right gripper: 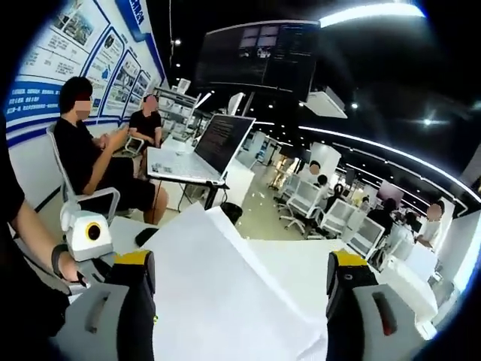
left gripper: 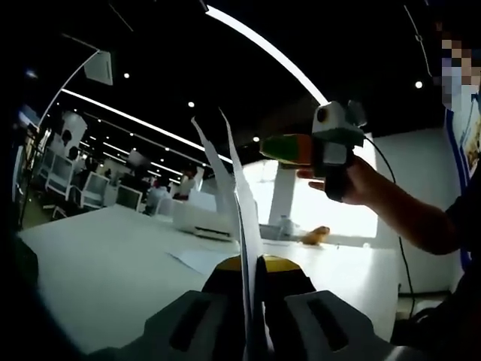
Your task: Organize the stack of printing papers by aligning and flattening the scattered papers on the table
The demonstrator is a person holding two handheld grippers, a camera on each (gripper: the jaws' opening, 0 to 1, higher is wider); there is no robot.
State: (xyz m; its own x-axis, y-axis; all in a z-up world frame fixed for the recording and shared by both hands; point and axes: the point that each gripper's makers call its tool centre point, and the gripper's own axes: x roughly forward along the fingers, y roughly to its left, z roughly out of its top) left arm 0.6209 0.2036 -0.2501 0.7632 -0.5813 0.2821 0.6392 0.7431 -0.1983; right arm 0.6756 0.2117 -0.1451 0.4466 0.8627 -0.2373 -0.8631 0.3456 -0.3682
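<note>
The left gripper [left gripper: 252, 316] has its jaws pinched narrow on the bottom edge of the papers [left gripper: 239, 195], which stand up from the jaws as thin white sheets seen edge-on, fanning apart slightly at their pointed tops. Holding them on edge like this looks meant for squaring the sheets before laying them flat. Beyond the papers, the white surface [left gripper: 105, 263] carries another loose sheet [left gripper: 199, 259] lying flat just past the jaws. The right gripper [left gripper: 289, 148] hangs above and beside the papers, apart from them, gripped by a hand [left gripper: 353, 180].

In its own view the right gripper [right gripper: 240, 301] has its jaws spread wide, with the broad white face of the papers [right gripper: 225, 293] between them; whether they touch the papers is unclear. A laptop [right gripper: 214, 147] sits on a desk beyond the papers.
</note>
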